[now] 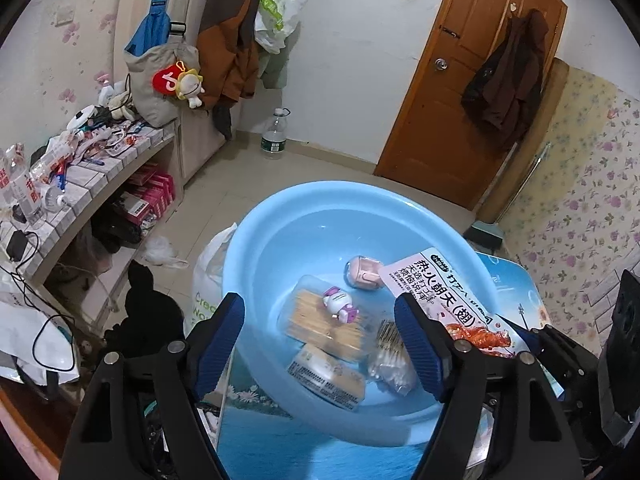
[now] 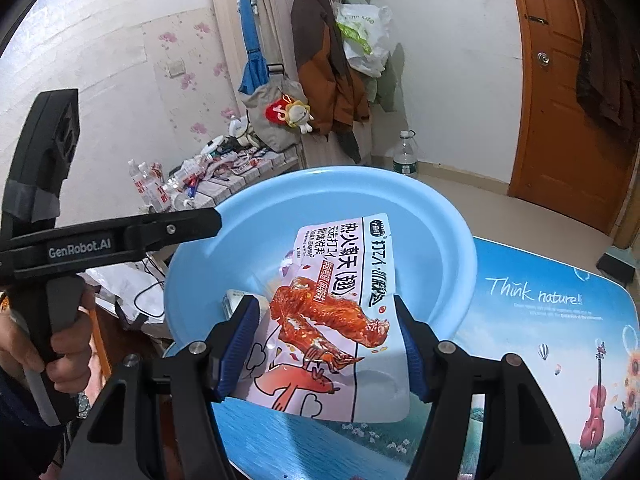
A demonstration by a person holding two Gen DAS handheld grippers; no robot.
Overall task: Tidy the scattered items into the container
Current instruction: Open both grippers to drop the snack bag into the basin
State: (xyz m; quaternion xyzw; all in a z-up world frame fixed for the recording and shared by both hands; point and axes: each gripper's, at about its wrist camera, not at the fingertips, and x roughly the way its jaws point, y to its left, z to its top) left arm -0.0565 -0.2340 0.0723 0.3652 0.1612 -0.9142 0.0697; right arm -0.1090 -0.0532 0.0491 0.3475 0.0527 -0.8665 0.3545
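The right gripper (image 2: pixel 326 344) is standing wide around the snack packet (image 2: pixel 340 312), apparently not pinching it. The packet is lying across the basin (image 2: pixel 440 216) rim at 5 o'clock: light, slippery film, best pinched at its edge seal. The left gripper (image 1: pixel 320 344) is hovering wide apart, holding nothing.

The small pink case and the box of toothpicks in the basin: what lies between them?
In the left wrist view, a small white and purple toy figure lies between the pink case and the toothpick box, resting on the box's clear lid.
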